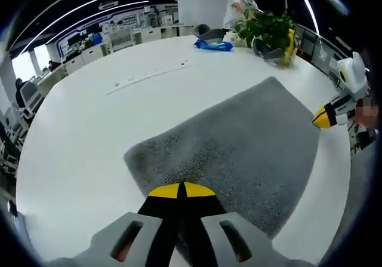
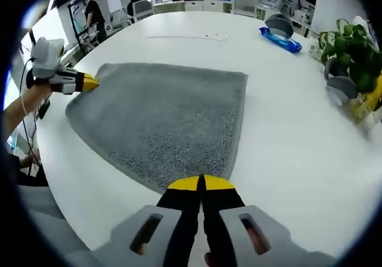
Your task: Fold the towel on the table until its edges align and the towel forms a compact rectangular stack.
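- Your left gripper (image 1: 182, 190) is clenched on the near corner of the grey towel (image 1: 239, 141); your right gripper (image 2: 201, 184) is pinched shut on the neighbouring corner.
- You hold both corners of one edge, probably so you can carry that edge over to the opposite one.
- The towel lies flat on the white table (image 2: 286, 117), unfolded.
- Farther off, a potted plant (image 2: 352, 52) stands in a yellow pot; beside it lie a blue packet (image 2: 279, 40) and grey bowls (image 2: 342, 86), their contents too small to tell.
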The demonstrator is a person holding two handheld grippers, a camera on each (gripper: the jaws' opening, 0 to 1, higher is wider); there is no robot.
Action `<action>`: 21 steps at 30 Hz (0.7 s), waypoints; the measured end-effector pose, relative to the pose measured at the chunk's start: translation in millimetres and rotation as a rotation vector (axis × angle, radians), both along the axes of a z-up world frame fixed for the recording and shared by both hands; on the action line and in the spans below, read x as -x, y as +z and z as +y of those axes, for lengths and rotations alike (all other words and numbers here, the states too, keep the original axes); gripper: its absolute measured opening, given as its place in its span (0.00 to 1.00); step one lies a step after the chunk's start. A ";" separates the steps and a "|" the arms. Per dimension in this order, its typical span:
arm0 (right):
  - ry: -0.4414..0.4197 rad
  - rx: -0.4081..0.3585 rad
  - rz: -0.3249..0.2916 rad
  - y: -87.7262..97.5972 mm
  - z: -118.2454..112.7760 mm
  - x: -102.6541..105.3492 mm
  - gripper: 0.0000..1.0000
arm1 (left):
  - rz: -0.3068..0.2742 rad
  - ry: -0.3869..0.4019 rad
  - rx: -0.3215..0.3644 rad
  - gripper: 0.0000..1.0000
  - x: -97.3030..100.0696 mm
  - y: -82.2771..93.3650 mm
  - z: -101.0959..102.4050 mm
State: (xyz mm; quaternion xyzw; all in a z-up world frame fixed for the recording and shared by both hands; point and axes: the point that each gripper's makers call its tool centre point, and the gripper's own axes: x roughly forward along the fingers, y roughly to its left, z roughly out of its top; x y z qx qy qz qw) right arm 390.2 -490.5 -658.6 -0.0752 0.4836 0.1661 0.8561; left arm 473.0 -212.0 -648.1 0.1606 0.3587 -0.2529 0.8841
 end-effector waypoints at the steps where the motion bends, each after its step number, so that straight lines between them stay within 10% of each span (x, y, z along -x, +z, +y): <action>1: -0.001 -0.002 0.009 0.5 0.0 -0.1 0.00 | -0.031 -0.022 -0.011 0.01 1.1 0.0 -0.8; 21: 0.011 0.029 0.101 -1.7 -1.3 -12.8 0.00 | -0.073 -0.042 -0.040 0.01 29.8 -0.5 5.3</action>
